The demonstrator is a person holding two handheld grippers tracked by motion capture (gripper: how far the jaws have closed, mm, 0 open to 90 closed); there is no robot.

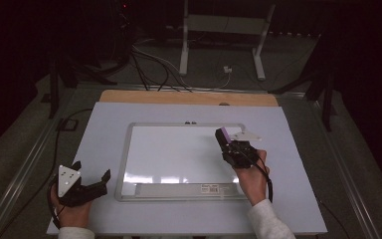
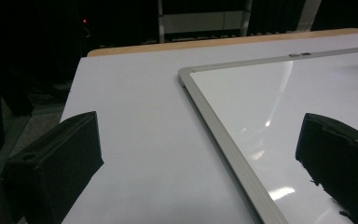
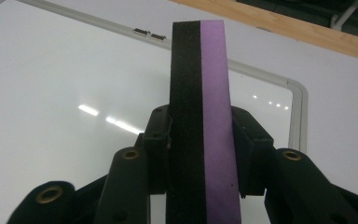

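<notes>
High view: one whiteboard [image 1: 179,154], one eraser [image 1: 224,134] pinched in right tool [image 1: 227,141]; left tool [image 1: 90,174] spread.

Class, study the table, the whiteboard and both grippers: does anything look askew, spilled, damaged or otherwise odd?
Nothing stands out. The whiteboard lies flat and square on the table, its surface clean. The right gripper clamps a purple-and-black eraser over the board; the left gripper rests open beside it.
</notes>
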